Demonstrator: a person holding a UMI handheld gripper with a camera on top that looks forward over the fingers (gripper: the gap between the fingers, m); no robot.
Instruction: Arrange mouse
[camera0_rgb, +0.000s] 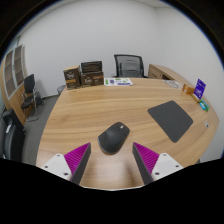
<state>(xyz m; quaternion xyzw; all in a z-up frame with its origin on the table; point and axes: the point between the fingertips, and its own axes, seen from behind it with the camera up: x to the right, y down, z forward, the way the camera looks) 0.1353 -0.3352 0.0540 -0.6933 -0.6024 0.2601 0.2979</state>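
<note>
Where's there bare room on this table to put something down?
Bare wood lies between the mouse and the boxes at the table's far edge, also between mouse and mouse pad. The far edge is crowded. The open fingers flank the mouse.

The gripper (112, 158) sits at the bottom centre of the frame, pointing forward and tilted down toward the surface below. Its two fingers are spread wide apart with a clear gap between them. The left finger (70, 160) shows at lower left, the right finger (155, 160) at lower right, each bearing a magenta pad on its inner face, and nothing is gripped between them
</note>
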